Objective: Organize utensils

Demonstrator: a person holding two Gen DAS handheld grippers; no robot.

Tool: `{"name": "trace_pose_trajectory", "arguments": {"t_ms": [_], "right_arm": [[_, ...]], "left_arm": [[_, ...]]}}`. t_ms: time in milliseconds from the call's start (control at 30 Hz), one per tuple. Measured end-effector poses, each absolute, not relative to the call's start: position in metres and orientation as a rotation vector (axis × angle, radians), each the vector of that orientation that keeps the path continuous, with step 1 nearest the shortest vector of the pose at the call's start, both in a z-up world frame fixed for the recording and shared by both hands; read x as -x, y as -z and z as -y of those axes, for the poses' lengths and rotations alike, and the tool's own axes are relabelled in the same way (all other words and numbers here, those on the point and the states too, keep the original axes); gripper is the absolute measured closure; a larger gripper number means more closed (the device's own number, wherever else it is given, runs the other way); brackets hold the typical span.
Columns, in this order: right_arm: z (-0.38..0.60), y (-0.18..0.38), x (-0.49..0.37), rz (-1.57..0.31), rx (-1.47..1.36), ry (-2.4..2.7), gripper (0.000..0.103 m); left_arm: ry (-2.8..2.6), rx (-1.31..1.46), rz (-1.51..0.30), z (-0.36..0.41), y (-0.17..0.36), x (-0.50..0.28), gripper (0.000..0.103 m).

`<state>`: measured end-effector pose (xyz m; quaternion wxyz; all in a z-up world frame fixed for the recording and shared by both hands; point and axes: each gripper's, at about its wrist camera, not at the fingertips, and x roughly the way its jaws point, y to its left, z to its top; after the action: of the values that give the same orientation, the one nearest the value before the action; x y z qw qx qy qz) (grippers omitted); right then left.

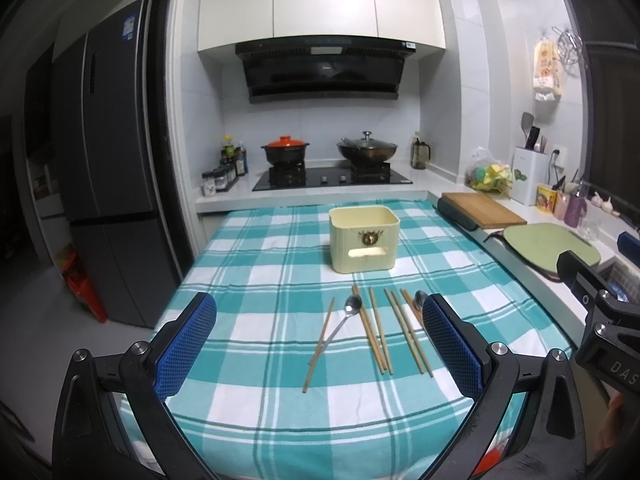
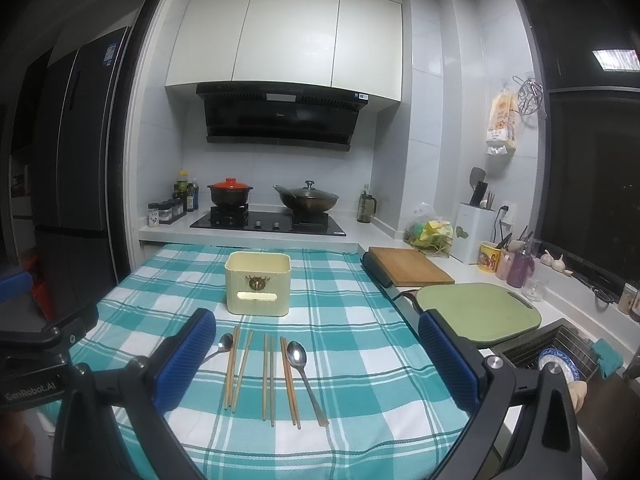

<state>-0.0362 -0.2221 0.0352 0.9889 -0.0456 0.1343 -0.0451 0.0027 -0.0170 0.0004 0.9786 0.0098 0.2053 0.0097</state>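
Both grippers wide and empty above the utensils; none are in the bin yet.

Left gripper (image 1: 319,344) and right gripper (image 2: 316,356) hover over chopsticks (image 2: 268,376) and two spoons (image 2: 298,354), (image 1: 352,305), with the bin (image 2: 258,284) at 12 o'clock. Risk: sticks lie close and crossed, so a pinch may take several or roll them. One spoon is partly hidden behind a finger in each view.

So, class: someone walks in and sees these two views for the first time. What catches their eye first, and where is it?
Probably the teal checked tablecloth filling the middle, with a cream container standing upright toward its far end. In front of the container lie wooden chopsticks in a loose row, with a spoon at the row's right and another spoon at its left. The open left gripper and right gripper frame them.
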Motion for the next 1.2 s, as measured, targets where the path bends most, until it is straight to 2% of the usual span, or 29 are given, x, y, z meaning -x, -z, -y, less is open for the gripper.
{"name": "trace_pose_trajectory", "arguments": {"t_ms": [1200], "right_arm": [[0.224, -0.025, 0.016, -0.317, 0.096, 0.097, 0.0]], "left_arm": [[-0.015, -0.02, -0.463, 0.018, 0.003, -0.026, 0.001]]}}
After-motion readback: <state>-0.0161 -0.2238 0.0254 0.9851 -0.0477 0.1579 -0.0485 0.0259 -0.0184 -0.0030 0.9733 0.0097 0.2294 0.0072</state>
